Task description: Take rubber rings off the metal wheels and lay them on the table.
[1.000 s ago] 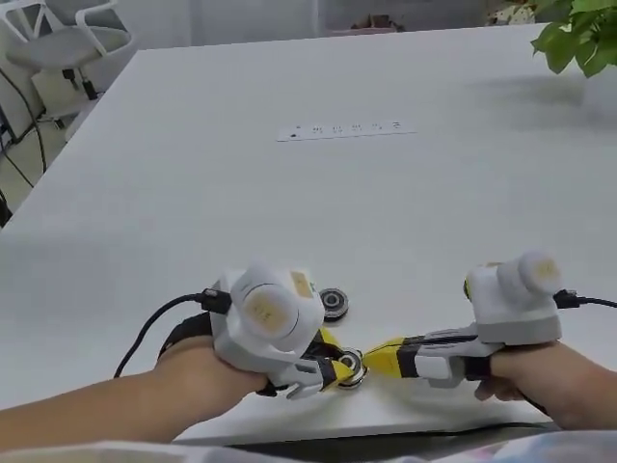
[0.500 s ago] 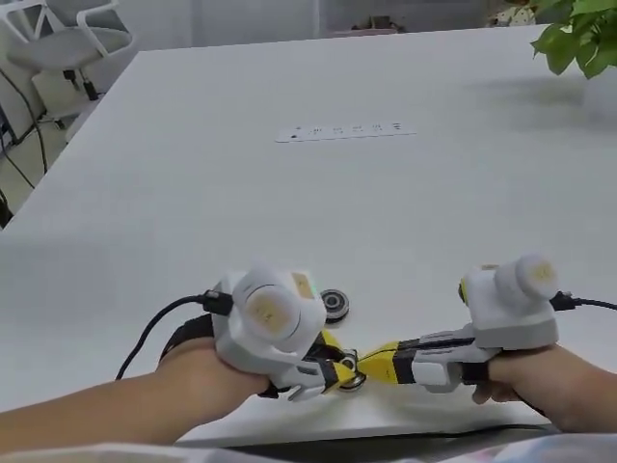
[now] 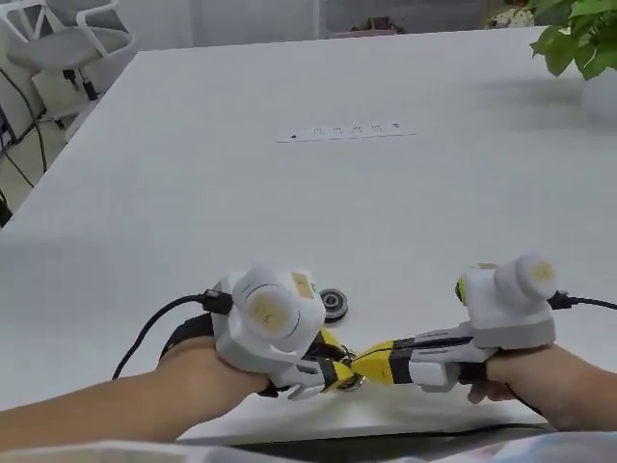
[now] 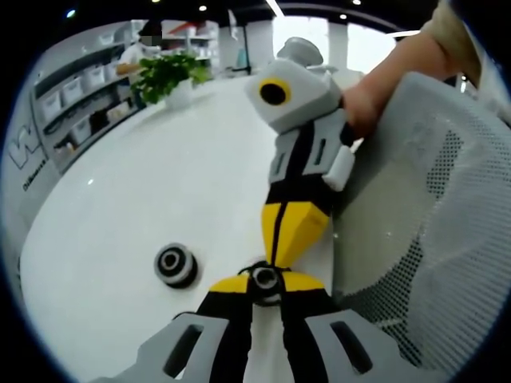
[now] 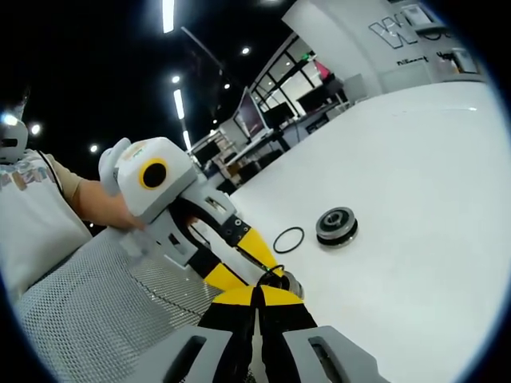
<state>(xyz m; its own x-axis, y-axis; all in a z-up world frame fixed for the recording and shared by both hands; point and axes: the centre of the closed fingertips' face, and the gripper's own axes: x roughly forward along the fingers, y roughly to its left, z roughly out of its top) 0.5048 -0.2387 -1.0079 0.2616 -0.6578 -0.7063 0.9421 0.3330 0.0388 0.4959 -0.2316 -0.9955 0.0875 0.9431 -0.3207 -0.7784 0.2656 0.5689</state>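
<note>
Yellow-jawed left gripper clamps a small metal wheel; the right gripper's jaws, pinched together, meet it. A loose black rubber ring lies just farther out on the white surface.

Left tool, gripped by the left hand, has its jaws clamped on a metal wheel. Right tool, jaws pressed together, meets the left tool tip to tip.

White table bears a metal wheel and rubber ring.
</note>
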